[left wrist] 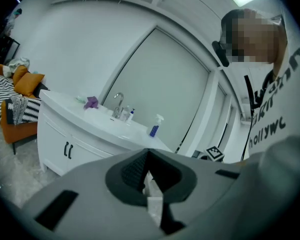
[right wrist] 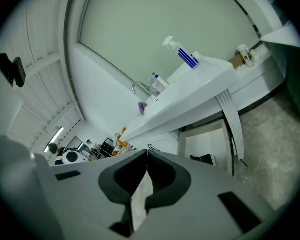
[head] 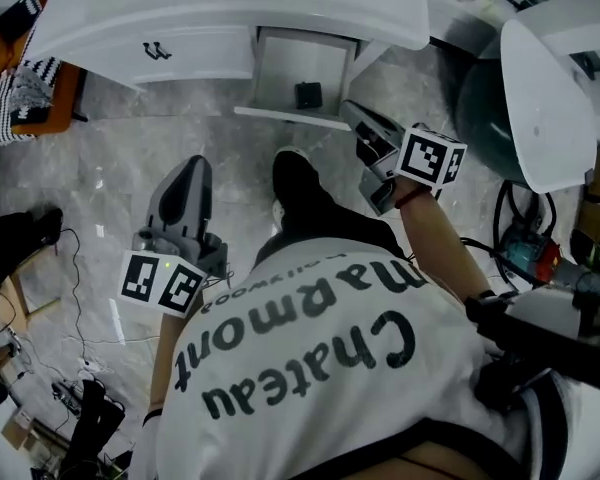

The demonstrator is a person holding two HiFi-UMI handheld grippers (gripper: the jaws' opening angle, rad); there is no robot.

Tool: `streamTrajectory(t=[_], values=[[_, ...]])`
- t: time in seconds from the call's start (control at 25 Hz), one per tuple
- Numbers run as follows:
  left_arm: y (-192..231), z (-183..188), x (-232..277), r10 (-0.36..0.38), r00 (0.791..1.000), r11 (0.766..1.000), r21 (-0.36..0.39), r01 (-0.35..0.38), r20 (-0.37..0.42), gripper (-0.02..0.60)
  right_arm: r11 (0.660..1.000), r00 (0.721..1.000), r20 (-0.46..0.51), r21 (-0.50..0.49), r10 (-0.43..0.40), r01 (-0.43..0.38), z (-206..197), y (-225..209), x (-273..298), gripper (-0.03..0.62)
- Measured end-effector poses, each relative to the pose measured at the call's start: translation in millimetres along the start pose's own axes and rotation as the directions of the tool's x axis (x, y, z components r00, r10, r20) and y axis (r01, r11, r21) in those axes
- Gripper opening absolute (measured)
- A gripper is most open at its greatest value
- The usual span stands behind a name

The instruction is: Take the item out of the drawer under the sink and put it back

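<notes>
shirt (head: 320, 373): "Chateau Marmont" – "Hollywood" | left hand-held gripper (left wrist: 148, 153): closed, empty | right hand-held gripper (right wrist: 146, 154): closed, empty | drawer (head: 280, 68): open

Small black item (head: 308, 95) lies in open white drawer (head: 280, 68).

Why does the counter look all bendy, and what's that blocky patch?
Left gripper view: the wide lens bends the counter and darkens the corners; the blocky patch hides a face. Right gripper view: same bending, picture tilted. Head view: lines look straighter.
</notes>
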State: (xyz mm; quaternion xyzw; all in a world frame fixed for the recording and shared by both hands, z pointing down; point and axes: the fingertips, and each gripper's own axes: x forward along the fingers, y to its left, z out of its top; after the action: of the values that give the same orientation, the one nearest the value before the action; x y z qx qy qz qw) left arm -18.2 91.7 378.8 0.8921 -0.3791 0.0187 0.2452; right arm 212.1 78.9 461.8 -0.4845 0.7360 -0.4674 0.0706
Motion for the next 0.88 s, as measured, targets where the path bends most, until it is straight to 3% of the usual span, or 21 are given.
streamTrajectory(t=[0.44, 0.88], values=[[35, -30, 72, 0.041, 0.997, 0.999, -0.032, -0.043, -0.073, 0.009, 0.999, 0.992, -0.125, -0.033, -0.009, 0.005, -3, -59, 66, 0.012], [60, -89, 126, 0.051, 0.973, 0.992, -0.097, -0.074, -0.224, 0.009, 0.974, 0.949, -0.311, -0.226, -0.046, -0.027, -19, -96, 124, 0.012]])
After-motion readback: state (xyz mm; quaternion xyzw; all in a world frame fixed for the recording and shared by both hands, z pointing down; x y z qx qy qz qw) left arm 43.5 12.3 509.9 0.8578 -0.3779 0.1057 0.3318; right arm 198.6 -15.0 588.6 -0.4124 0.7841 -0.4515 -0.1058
